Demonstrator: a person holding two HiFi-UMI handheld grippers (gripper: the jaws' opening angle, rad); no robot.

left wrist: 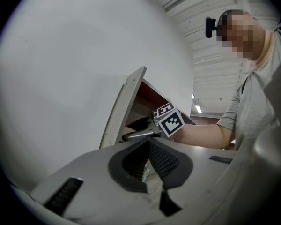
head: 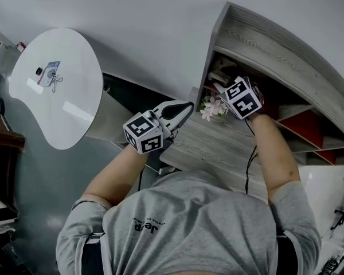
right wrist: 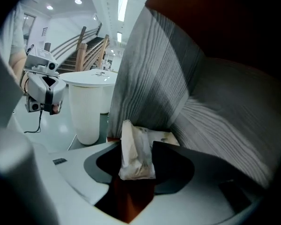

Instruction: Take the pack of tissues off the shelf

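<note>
Right gripper [right wrist: 136,142]: jaws closed on one pack of tissues [right wrist: 136,159], with a dark pad against each of its sides. The pack is a soft, off-white packet in crinkled film. It stands upright and narrow between the pads, its top edge reaching past the jaw tips. It sits at the mouth of the end compartment of the shelf [head: 275,44], directly in front of a grey wood-grain panel; whether its underside rests on the shelf board cannot be determined. Left gripper [left wrist: 148,143]: jaws together at the tips, nothing between them, held apart from the shelf above a grey wood-grain top [head: 212,148]. Count: two grippers, one pack, one shelf unit with red inner compartments. One bunch of pale flowers [head: 213,107] lies between the two grippers at the shelf's foot. Further off stands one round white table [head: 74,113].
</note>
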